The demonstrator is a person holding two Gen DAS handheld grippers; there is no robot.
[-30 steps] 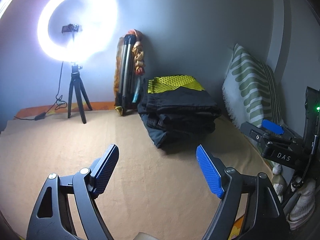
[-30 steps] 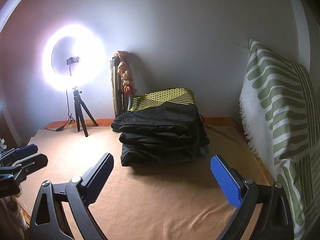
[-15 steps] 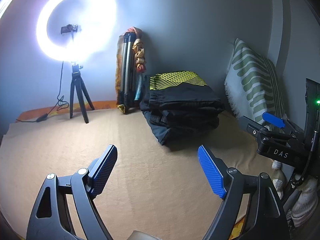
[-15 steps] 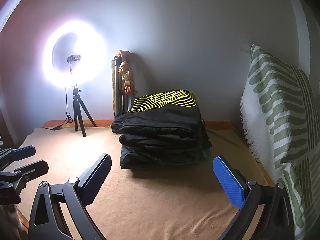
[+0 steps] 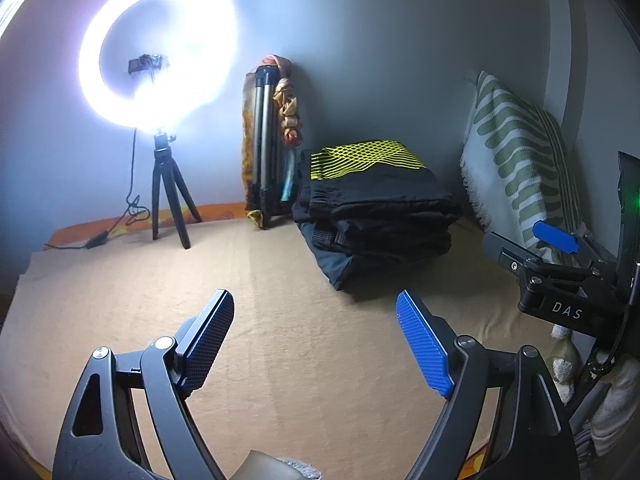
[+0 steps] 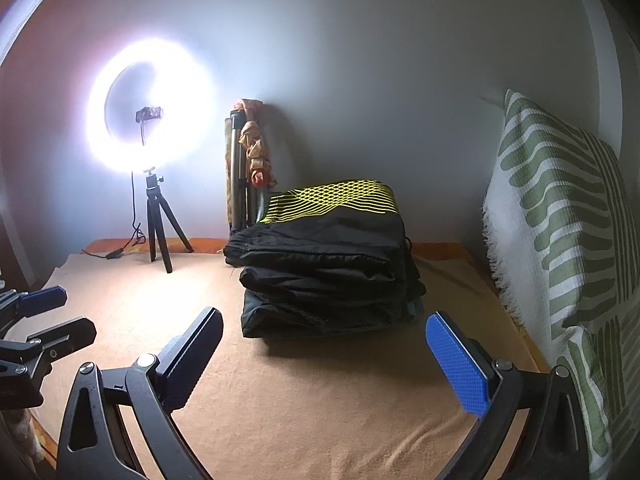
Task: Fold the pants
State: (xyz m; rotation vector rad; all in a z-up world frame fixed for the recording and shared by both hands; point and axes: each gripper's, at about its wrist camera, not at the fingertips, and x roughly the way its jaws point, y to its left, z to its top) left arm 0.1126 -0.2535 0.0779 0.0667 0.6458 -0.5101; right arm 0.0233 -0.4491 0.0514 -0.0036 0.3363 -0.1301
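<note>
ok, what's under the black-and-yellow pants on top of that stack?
Under the black-and-yellow pants lie more folded dark garments, stacked on the tan blanket. How many there are, and whether anything sits between them, is hidden by the folds.

Surface: tan blanket [image 6: 320, 400] over bed
Resting on it: folded pants stack [image 6: 324, 264], tripod [image 6: 160, 232], pillow [image 6: 560, 240] at right edge

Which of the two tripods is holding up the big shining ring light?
The short black tripod, standing with legs spread under the ring light. The taller silver tripod is folded and leans against the wall, holding nothing.
</note>
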